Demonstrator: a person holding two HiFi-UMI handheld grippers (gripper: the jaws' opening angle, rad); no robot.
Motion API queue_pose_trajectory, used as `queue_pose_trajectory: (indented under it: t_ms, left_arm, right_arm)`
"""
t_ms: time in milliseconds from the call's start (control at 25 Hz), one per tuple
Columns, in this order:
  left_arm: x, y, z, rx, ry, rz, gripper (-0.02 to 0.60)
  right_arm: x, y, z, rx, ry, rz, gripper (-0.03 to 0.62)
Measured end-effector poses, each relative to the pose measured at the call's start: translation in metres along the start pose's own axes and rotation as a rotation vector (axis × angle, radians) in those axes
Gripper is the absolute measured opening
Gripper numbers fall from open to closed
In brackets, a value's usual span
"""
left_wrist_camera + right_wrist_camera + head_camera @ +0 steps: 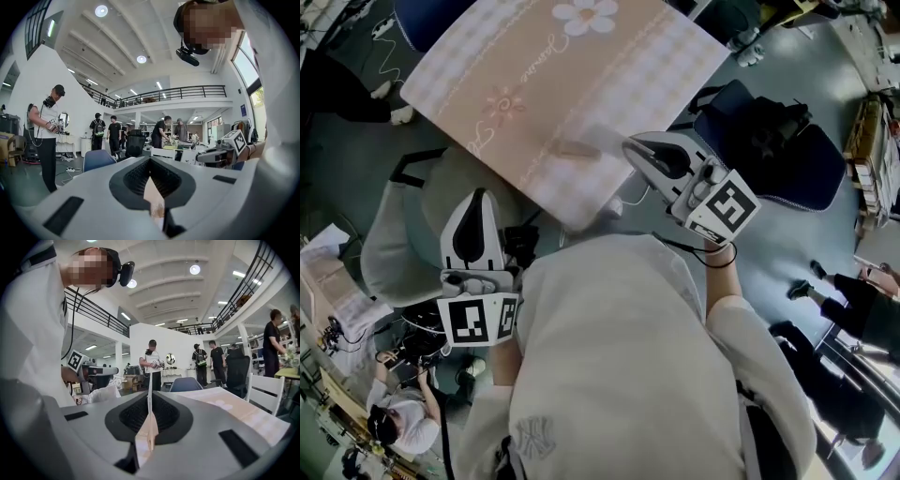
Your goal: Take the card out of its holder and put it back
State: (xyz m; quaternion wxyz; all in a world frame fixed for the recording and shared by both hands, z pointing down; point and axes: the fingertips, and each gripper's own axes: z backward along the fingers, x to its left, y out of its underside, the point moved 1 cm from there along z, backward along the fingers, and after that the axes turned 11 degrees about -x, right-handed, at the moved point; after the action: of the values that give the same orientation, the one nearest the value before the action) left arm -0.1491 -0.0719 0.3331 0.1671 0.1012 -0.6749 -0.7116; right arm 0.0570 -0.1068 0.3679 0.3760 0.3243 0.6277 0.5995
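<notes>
over the near corner of the bench, which carries a pink checked cloth printed with a white flower: my right tool, held out ahead of my right shoulder with its marker cube toward me. its jaws are pinched together on a thin pale sheet. in the right gripper view this sheet is seen edge-on, standing upright between the dark pads and reaching a little past their tips. in the head view it shows only as a blurred whitish strip ahead of the tool, above the cloth, with a brownish end; whether it touches the cloth i cannot tell. my left tool sits lower and to the left, off the bench edge and over a grey chair, well apart from the right one. its jaws are likewise closed, with a small tan piece nipped between them, short of the tips, so the head view does not show it. which held thing is the card and which the holder i cannot tell. a blue chair bearing a dark bag stands right of the bench. other people stand in the hall beyond.
</notes>
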Motion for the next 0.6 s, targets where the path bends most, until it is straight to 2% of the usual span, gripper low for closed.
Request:
queue_pose_trajectory:
  t_ms: [600]
  left_arm:
    - [0.007,0.004,-0.006,0.029,-0.115,-0.021,0.000]
  right_arm:
    - [-0.019,0.049,-0.048,0.107,-0.295,-0.061,0.031]
